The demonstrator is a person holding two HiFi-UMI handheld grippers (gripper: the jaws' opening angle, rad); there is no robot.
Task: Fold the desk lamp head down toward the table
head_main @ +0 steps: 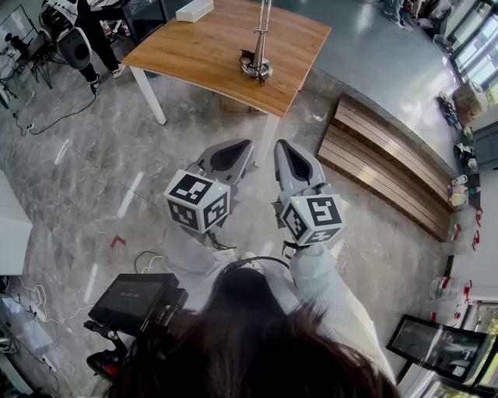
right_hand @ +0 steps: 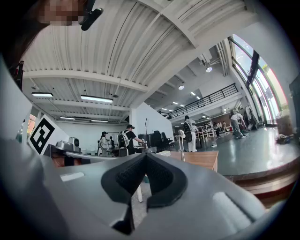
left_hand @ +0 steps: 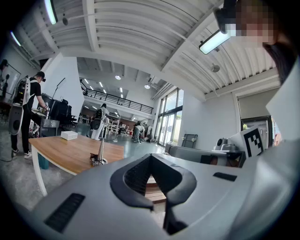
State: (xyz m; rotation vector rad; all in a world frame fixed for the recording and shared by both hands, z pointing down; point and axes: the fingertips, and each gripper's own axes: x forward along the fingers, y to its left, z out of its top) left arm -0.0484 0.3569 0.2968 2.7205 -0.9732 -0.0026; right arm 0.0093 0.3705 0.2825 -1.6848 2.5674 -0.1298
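The person stands back from the table, holding both grippers level, side by side. The left gripper has its jaws pressed together on nothing, and so does the right gripper. The lamp stands near the table's near edge, well apart from both. Its stem looks upright, though the head is cut off above. A white box lies farther back.

Grey marbled stone floor fills most of the frame.
Slatted brown wooden bench, right of centre.
Small white rectangular box, top centre.
Black flat screen on a stand, lower left.
Red tape mark, left of centre.
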